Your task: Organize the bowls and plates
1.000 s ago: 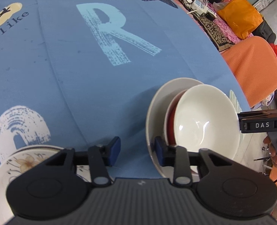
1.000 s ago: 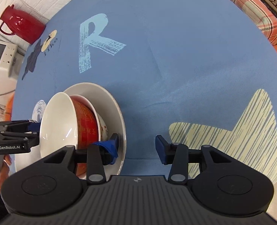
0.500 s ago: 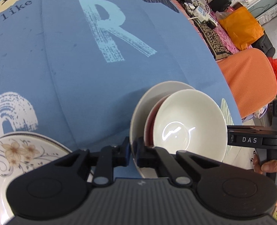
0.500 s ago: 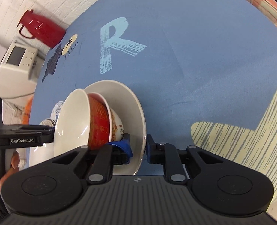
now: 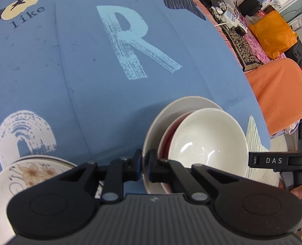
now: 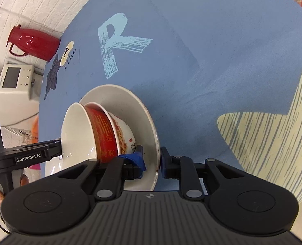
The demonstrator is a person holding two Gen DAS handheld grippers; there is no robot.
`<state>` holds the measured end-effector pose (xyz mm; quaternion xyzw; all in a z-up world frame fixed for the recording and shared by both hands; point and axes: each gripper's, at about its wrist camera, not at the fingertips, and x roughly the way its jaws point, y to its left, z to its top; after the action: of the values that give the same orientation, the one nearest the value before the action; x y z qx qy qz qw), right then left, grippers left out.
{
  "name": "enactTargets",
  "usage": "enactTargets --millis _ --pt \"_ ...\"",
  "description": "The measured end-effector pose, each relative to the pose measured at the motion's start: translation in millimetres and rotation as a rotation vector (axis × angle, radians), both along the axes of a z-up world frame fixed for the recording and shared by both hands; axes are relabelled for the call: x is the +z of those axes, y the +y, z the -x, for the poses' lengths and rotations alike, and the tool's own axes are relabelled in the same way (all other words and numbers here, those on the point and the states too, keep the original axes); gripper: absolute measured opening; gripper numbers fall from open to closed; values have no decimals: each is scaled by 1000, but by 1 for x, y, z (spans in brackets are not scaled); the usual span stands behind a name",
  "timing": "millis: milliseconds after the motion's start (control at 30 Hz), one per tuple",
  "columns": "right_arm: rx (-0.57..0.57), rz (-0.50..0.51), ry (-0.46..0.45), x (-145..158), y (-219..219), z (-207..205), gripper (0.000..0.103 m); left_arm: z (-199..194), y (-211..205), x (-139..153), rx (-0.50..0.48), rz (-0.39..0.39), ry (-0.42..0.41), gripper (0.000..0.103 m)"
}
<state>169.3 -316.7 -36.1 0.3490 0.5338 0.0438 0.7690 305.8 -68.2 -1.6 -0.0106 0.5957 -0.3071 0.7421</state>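
Note:
A plain white plate (image 5: 177,107) carries a red patterned bowl (image 6: 104,130) with a white bowl (image 5: 208,140) nested in it. Both grippers grip this plate's rim from opposite sides and hold the stack above the blue tablecloth. My left gripper (image 5: 144,166) is shut on the near rim in the left wrist view. My right gripper (image 6: 153,160) is shut on the plate's rim (image 6: 151,126) in the right wrist view. A flower-patterned plate (image 5: 28,175) lies on the cloth at the lower left of the left wrist view.
The blue tablecloth (image 5: 89,71) has a large letter R. A red thermos jug (image 6: 34,42) and a white appliance (image 6: 14,83) stand beyond the table's far left edge. An orange chair (image 5: 281,89) and clutter sit to the right.
Both grippers closed from open onto the white plate's rim. The plate with its two bowls has risen off the cloth and moved a little with them.

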Motion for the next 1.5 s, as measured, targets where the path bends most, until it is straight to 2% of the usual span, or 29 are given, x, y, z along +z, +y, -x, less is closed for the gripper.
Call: enactTargets --millis 100,367,567,700,867,1067,1133,1500 --pt "-19 -20 4 1 -1 -4 1 -6 4 5 12 5 10 0" --pt "12 -14 -25 22 10 -18 1 1 32 32 58 14 -46 0" --pt "70 -7 -58 39 41 -21 1 25 87 53 146 23 -82 0" --pt "135 -16 -75 47 77 -26 1 42 134 59 224 10 -99 0" --pt "248 -35 -65 43 127 -39 1 55 184 49 319 -23 -67 0" --pt "344 -47 2 17 171 -54 1 57 207 26 349 -42 -15 0" --pt "357 -40 30 10 177 -56 1 55 210 23 354 -25 -6 0" --pt "366 -9 10 9 183 -57 0 61 214 20 332 -10 -43 0"
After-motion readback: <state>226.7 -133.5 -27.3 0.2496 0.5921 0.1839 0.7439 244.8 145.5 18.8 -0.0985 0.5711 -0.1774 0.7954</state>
